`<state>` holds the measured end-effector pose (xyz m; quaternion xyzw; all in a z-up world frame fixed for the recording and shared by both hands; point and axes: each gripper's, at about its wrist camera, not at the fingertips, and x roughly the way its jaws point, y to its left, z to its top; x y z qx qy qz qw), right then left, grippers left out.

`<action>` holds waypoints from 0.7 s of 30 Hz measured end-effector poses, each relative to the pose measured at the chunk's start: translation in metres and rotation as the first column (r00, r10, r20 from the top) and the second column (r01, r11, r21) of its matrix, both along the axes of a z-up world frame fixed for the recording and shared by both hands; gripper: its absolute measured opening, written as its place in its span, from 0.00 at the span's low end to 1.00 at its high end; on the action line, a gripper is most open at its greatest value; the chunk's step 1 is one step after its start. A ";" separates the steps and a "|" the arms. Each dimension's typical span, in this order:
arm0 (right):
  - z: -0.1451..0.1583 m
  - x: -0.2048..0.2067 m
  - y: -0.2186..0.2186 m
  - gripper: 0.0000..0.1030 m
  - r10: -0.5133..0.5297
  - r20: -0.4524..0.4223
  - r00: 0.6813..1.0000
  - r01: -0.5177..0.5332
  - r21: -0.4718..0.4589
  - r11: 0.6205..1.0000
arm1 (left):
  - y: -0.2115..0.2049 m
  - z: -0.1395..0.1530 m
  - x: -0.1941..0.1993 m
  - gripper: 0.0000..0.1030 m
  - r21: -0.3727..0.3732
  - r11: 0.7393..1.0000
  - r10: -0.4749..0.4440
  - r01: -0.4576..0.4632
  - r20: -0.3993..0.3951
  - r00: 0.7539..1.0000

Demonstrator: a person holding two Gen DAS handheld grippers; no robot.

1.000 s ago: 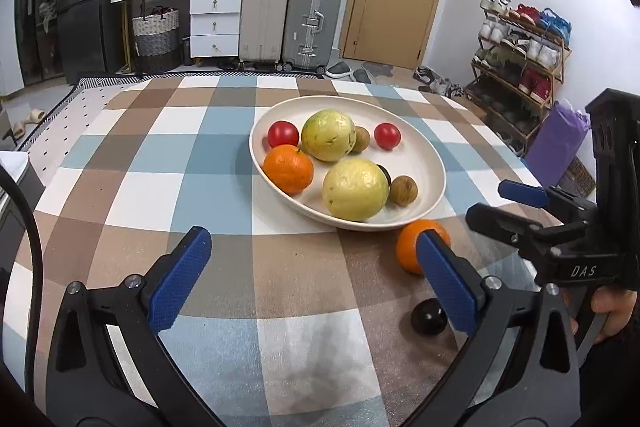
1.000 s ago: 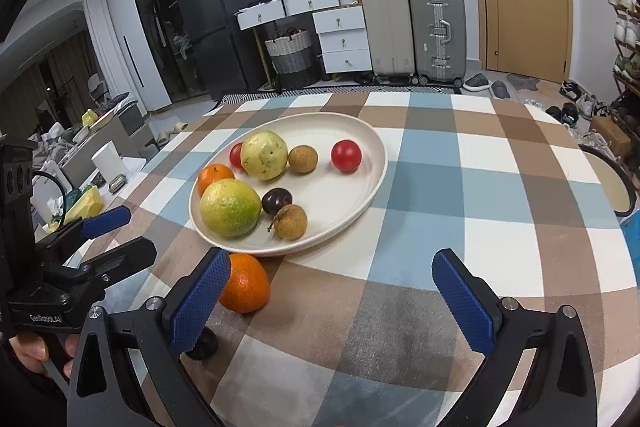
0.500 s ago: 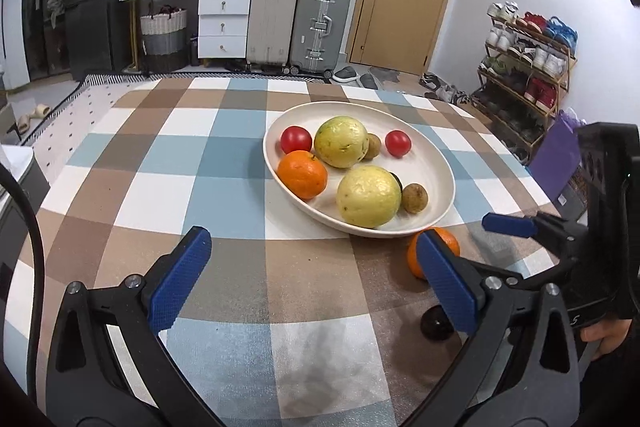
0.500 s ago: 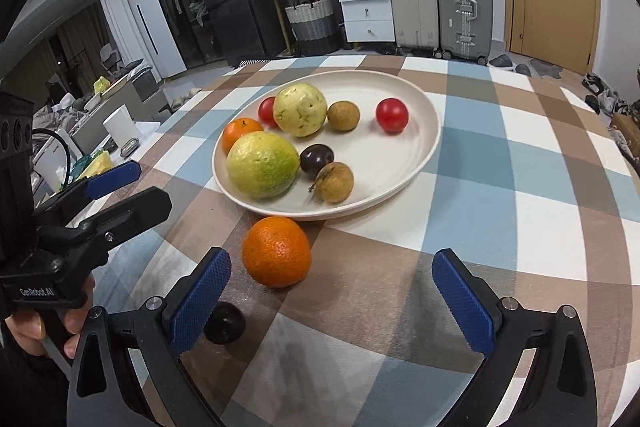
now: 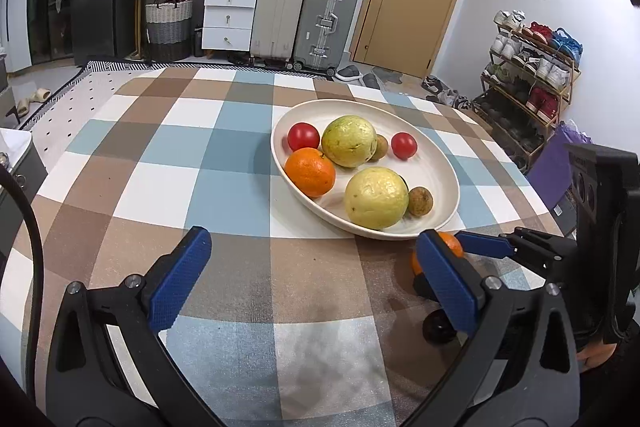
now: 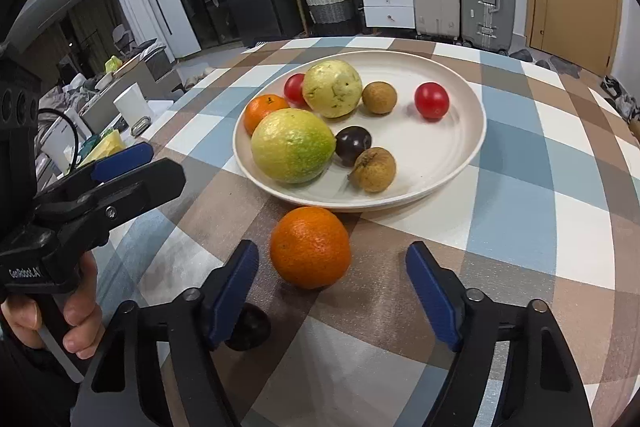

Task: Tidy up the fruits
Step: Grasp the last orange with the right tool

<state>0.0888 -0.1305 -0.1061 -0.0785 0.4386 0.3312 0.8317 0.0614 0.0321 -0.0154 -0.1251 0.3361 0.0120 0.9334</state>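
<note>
A cream plate (image 6: 452,171) (image 5: 448,163) on the checked tablecloth holds two yellow-green guavas, an orange, two red tomatoes, two brown longans and a dark plum. A loose orange (image 6: 310,247) (image 5: 452,247) lies on the cloth just in front of the plate. A small dark fruit (image 6: 250,327) (image 5: 438,327) lies nearer, partly hidden behind a finger. My right gripper (image 6: 332,291) is open, its fingertips just short of the loose orange on either side. My left gripper (image 5: 312,279) is open and empty over the cloth, left of the orange.
The table's right edge (image 5: 532,203) is close to the right gripper. Beyond the table stand suitcases (image 5: 304,15), white drawers (image 5: 228,15), a door and a shoe rack (image 5: 532,67). A side table with clutter (image 6: 100,131) stands on the left.
My right gripper has moved forward and left towards the loose orange and its fingers have narrowed around it. The left gripper has shifted slightly, staying open.
</note>
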 end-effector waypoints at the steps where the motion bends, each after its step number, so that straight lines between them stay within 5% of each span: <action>1: 0.000 0.000 0.001 0.69 0.005 -0.001 1.000 -0.005 0.004 1.000 | 0.000 -0.001 0.001 0.99 -0.002 1.000 -0.001 0.001 -0.003 1.000; 11: 0.000 0.001 -0.002 0.39 0.034 -0.024 0.999 -0.033 0.049 0.998 | -0.003 -0.004 0.004 0.99 -0.013 1.000 -0.013 0.013 -0.016 1.000; 21: 0.011 -0.008 -0.024 0.39 0.012 0.013 1.000 -0.014 0.110 0.994 | -0.004 -0.002 0.001 0.99 -0.029 0.999 -0.031 0.030 -0.006 1.000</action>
